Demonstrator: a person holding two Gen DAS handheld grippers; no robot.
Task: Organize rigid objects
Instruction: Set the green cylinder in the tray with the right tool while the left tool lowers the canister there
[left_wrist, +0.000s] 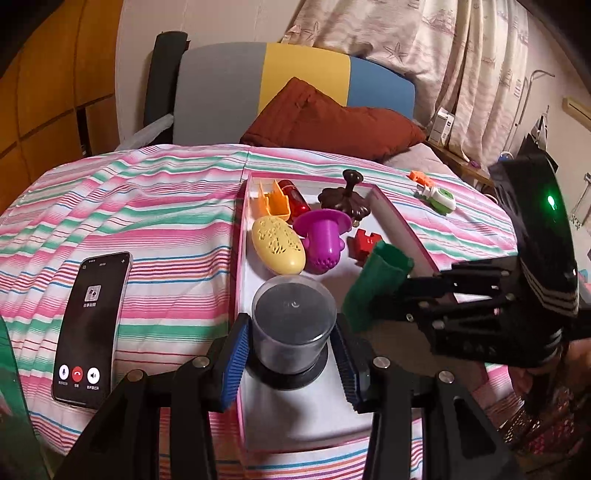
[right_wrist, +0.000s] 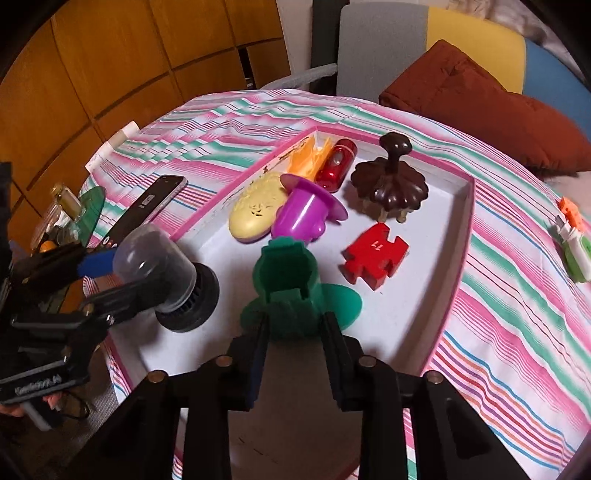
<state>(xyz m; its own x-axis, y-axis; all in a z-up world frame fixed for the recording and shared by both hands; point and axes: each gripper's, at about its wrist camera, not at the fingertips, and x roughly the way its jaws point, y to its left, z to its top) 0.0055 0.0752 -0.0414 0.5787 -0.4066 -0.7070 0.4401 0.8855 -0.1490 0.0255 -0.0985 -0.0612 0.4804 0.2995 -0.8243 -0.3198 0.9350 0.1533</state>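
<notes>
Blue-padded left gripper (left_wrist: 291, 341) holds the clear plastic cup with black base (left_wrist: 293, 325), jaws wide around it, at 6 o'clock in the pink-rimmed white tray (left_wrist: 391, 218). Right gripper (right_wrist: 293, 334), jaws narrow, clamps the green plastic piece (right_wrist: 291, 284) over the tray's centre.

The phone (left_wrist: 92, 332) has writing on its screen that is too small to read. In the right wrist view, the bottom of the green toy (right_wrist: 288, 291) is hidden behind the black fingers (right_wrist: 258, 365). The tray (left_wrist: 388, 214) goes under the gripper at its near end, so that edge is hidden. The green and white toy (right_wrist: 576, 254) is cut off by the picture's side.
</notes>
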